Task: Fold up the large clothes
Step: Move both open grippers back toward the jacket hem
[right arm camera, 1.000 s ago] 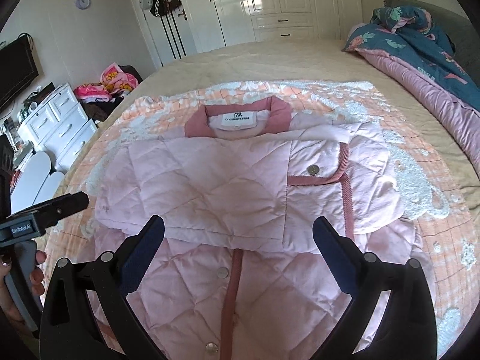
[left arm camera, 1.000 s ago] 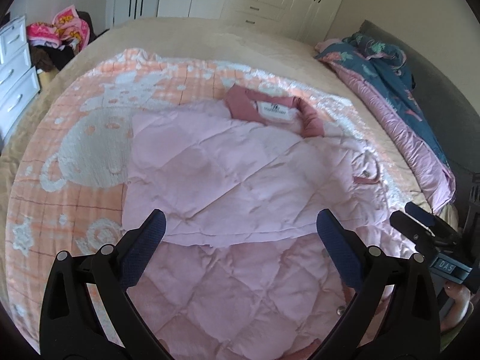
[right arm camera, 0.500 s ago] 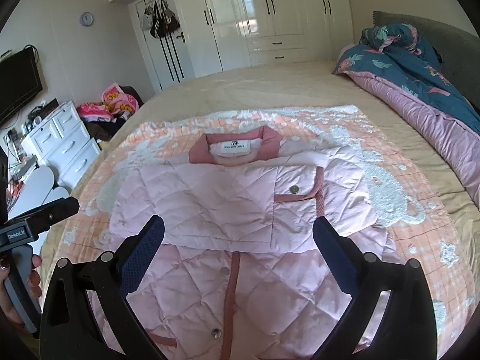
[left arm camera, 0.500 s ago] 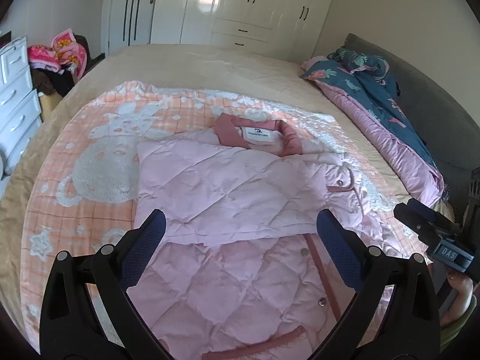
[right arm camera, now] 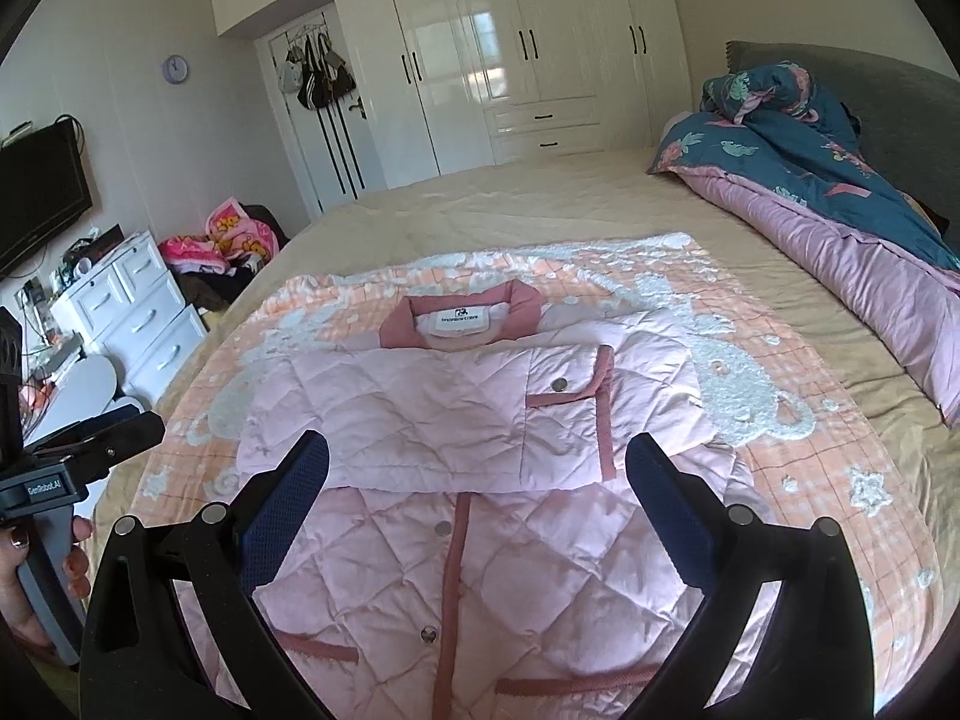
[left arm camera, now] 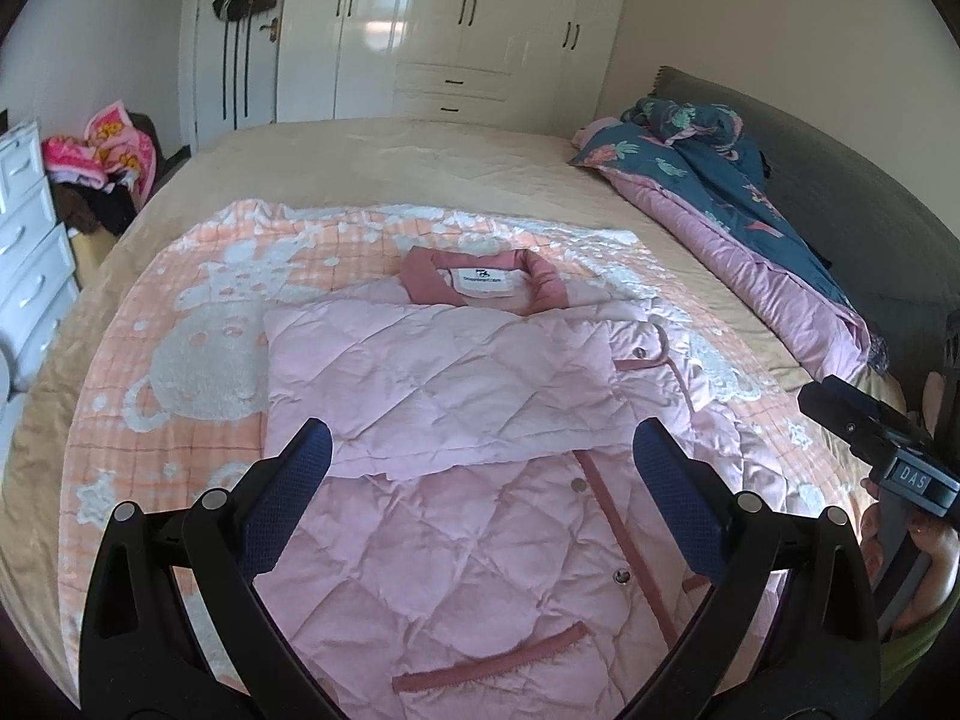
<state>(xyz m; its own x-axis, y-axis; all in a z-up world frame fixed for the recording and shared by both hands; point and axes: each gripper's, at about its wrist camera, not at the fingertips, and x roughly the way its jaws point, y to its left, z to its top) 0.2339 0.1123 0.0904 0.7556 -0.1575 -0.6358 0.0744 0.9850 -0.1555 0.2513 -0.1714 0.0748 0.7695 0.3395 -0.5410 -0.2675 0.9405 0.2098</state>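
A pink quilted jacket (left arm camera: 456, 456) with a darker pink collar and trim lies flat on an orange and white blanket (left arm camera: 198, 324) on the bed; it also shows in the right wrist view (right arm camera: 480, 480). Both sleeves are folded across its chest. My left gripper (left arm camera: 480, 480) is open and empty, held above the jacket's lower half. My right gripper (right arm camera: 477, 480) is open and empty too, above the hem. Each gripper appears at the edge of the other's view.
A rolled blue and pink duvet (right arm camera: 840, 192) lies along the bed's right side by the grey headboard (left arm camera: 840, 180). White drawers (right arm camera: 132, 312) and a pile of clothes (right arm camera: 228, 240) stand at the left. White wardrobes (right arm camera: 510, 60) line the far wall.
Both grippers have pulled back and up from the jacket, so more of it and the room shows. Both stayed open. The jacket has not moved.
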